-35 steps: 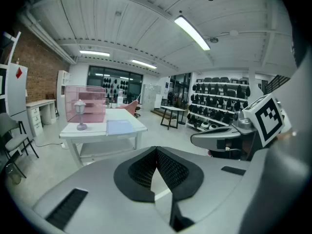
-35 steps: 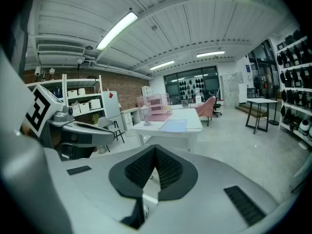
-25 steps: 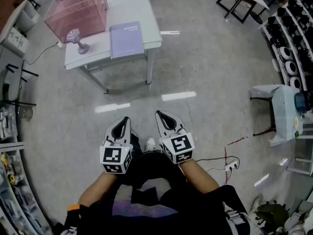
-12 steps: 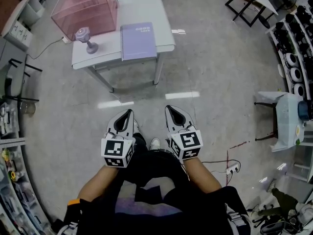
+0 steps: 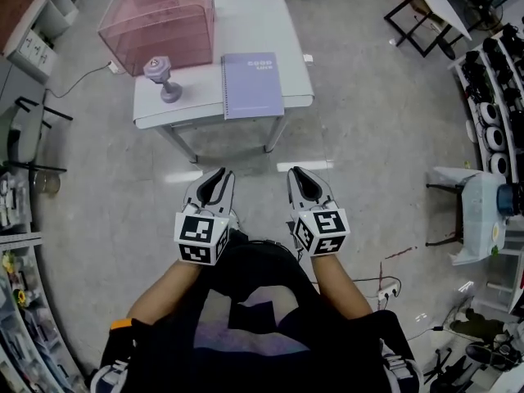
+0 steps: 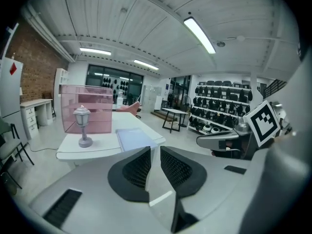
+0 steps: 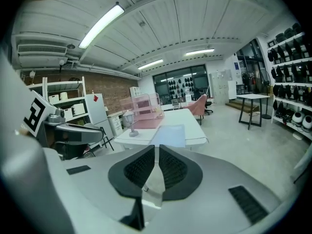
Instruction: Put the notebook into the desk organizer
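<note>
Looking steeply down in the head view, we see a white table (image 5: 255, 6) standing on a grey floor (image 5: 368, 146), with both grippers held over the floor on its near side, well apart from it. The lilac notebook (image 5: 253, 85), the object of the task, lies flat and closed at the near edge of the worktop, toward the near right corner, its spiral binding on the left and its lower edge reaching the worktop's edge. The desk organizer (image 5: 160, 23), a translucent pink box, stands at the far left corner of the worktop, apart from the notebook. A small lilac lamp (image 5: 162, 79) stands upright near the left part of the near edge, just in front of the organizer and beside the notebook without touching it. The left gripper (image 5: 218, 174) and the right gripper (image 5: 296, 173) point side by side toward the table. In the left gripper view we note a narrow gap between the jaws, which have just been opening, with nothing between them. In the right gripper view the jaws meet at their tips and hold nothing.
</note>
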Action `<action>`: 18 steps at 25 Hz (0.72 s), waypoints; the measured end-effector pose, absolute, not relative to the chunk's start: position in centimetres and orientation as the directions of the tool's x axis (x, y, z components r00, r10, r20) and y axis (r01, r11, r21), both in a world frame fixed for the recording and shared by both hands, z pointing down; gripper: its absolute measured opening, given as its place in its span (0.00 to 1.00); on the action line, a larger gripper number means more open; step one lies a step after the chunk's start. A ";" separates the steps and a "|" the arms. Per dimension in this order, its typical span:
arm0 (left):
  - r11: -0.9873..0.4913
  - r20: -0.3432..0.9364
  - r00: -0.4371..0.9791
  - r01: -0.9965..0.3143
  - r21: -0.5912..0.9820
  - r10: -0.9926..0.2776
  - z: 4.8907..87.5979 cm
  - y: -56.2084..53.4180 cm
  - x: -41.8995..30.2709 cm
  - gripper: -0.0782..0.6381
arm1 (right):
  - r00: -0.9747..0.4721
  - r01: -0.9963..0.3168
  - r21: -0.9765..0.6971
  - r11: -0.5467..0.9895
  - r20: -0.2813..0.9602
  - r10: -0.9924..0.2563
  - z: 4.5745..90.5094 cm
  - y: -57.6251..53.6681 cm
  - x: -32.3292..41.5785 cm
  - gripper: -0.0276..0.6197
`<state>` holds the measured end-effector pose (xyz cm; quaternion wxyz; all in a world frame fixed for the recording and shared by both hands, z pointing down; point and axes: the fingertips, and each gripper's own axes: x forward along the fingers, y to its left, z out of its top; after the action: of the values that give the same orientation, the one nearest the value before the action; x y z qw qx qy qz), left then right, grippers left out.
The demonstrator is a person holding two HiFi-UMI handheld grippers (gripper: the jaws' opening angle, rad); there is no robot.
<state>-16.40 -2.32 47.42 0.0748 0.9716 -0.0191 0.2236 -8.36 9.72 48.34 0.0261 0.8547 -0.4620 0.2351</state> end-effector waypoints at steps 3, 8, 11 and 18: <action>-0.987 0.439 0.898 -0.056 0.147 0.014 47.1 -4.3 -15.5 0.24 | 0.477 -0.791 -0.173 -0.587 0.426 -0.769 48.2 8.0 -7.2 0.07; -0.986 0.440 0.897 -0.039 0.163 0.037 46.8 -7.3 -14.5 0.28 | 0.506 -0.767 -0.185 -0.615 0.416 -0.756 47.7 6.0 -5.5 0.07; -0.979 0.446 0.893 -0.038 0.201 0.057 47.2 -8.5 -13.9 0.33 | 0.515 -0.752 -0.197 -0.630 0.421 -0.747 47.9 5.4 -4.6 0.08; -0.965 0.468 0.879 -0.040 0.260 0.090 49.3 -10.4 -11.8 0.38 | 0.504 -0.723 -0.258 -0.640 0.437 -0.745 49.8 4.1 -2.3 0.21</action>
<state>-11.81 -10.40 49.35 0.1322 0.9603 0.0130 0.2453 -2.28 4.10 49.76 -0.0209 0.8669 -0.4235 0.2620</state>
